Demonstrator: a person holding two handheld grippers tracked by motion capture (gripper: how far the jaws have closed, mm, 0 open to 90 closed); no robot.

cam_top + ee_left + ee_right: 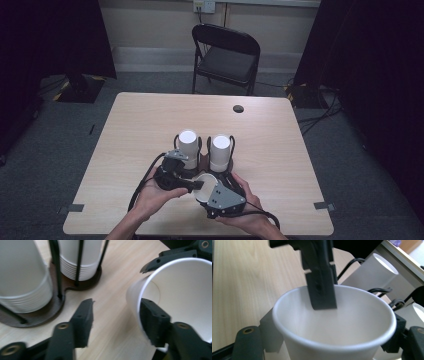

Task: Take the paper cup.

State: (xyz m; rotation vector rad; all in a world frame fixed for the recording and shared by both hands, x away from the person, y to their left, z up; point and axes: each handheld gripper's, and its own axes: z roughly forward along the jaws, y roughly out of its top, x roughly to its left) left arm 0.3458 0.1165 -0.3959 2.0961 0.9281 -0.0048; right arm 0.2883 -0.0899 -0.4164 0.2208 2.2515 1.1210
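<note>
holding a thin white paper cup low over the pale wood counter, the right tongs clamp its wall. light and easily crushed, it wants a gentle grip near the stiffer rim. left tongs stand apart, straddling that rim. the cup's base is hidden.

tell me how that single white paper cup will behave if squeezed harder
The white paper cup looks thin-walled, so it would probably dent or go oval between the right gripper jaws. Empty, it is likely very light and tips easily.
</note>
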